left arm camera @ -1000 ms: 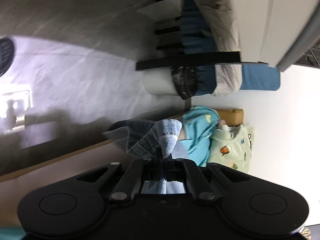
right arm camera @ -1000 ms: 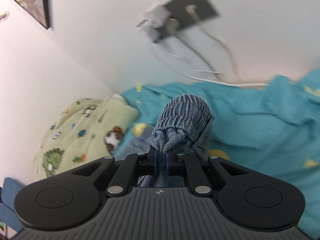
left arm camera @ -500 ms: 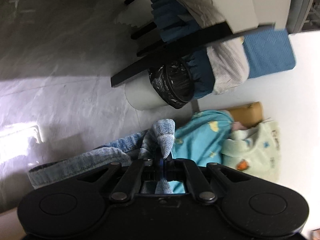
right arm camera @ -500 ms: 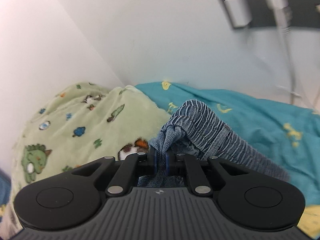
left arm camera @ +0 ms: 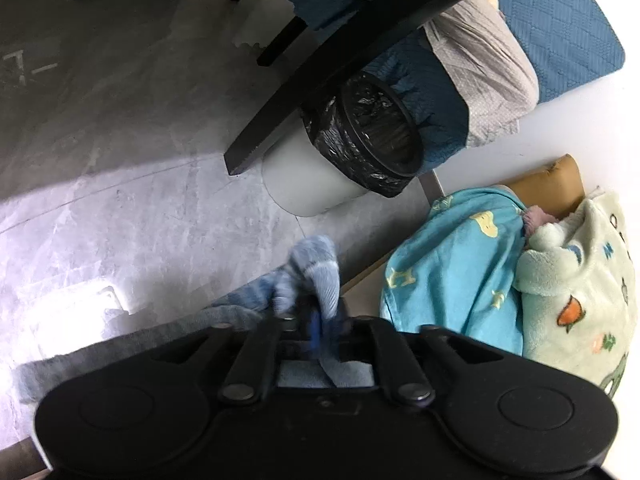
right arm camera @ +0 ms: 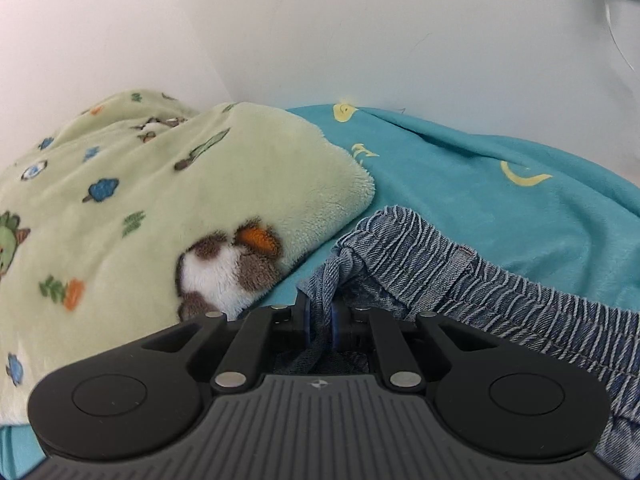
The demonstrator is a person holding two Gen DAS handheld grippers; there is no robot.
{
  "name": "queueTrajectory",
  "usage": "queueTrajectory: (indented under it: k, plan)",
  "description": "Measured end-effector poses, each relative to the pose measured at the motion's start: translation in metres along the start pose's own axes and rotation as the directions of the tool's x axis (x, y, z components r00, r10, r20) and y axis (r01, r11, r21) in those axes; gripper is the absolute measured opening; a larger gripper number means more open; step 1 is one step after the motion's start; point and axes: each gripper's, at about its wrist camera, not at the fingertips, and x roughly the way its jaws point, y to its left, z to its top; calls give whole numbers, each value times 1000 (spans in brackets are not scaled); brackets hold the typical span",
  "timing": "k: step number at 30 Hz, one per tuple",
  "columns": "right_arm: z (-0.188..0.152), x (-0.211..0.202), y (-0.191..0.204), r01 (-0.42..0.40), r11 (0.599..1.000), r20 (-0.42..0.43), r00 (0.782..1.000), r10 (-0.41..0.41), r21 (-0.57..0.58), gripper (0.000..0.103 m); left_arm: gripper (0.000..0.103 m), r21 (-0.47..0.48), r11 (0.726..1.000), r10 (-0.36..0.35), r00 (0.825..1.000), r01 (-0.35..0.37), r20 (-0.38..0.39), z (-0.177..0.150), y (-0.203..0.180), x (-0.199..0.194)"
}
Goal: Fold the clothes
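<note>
We see the denim garment (right arm camera: pixel 460 264) lying against the teal blanket (right arm camera: pixel 500 184), just beside the green fleece blanket (right arm camera: pixel 160 184), its gathered waistband pinched tight in our right gripper (right arm camera: pixel 320 326) and another fold clamped in our left gripper (left arm camera: pixel 320 316), with the lined bin (left arm camera: pixel 360 148) beyond.

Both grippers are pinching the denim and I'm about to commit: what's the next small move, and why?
Probably lower both ends onto the teal blanket together. The right gripper pinches the jeans at their elastic waistband just above it; the left gripper holds another bunch, denim trailing over the floor.
</note>
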Motion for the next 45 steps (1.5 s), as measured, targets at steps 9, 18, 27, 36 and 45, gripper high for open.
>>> queueTrajectory:
  k: [9, 18, 27, 36, 45]
  plan:
    - [-1, -66, 8, -131, 985, -25, 991, 129, -108, 52, 59, 46, 976, -213, 977, 215, -31, -38, 8, -74]
    - [-47, -171, -23, -213, 974, -38, 977, 211, -76, 52, 67, -125, 957, -270, 962, 262, -51, -90, 64, -126]
    - [-116, -253, -49, -233, 963, -145, 966, 214, -134, 52, 67, -283, 941, -227, 967, 187, -117, -100, 107, -110]
    - [-136, -230, -21, -252, 954, -215, 953, 215, -163, 52, 67, -331, 919, -250, 966, 214, -67, -92, 121, -73]
    - [-152, -214, -2, -260, 951, -241, 946, 216, -168, 52, 62, -268, 929, -269, 963, 256, -13, -76, 109, -32]
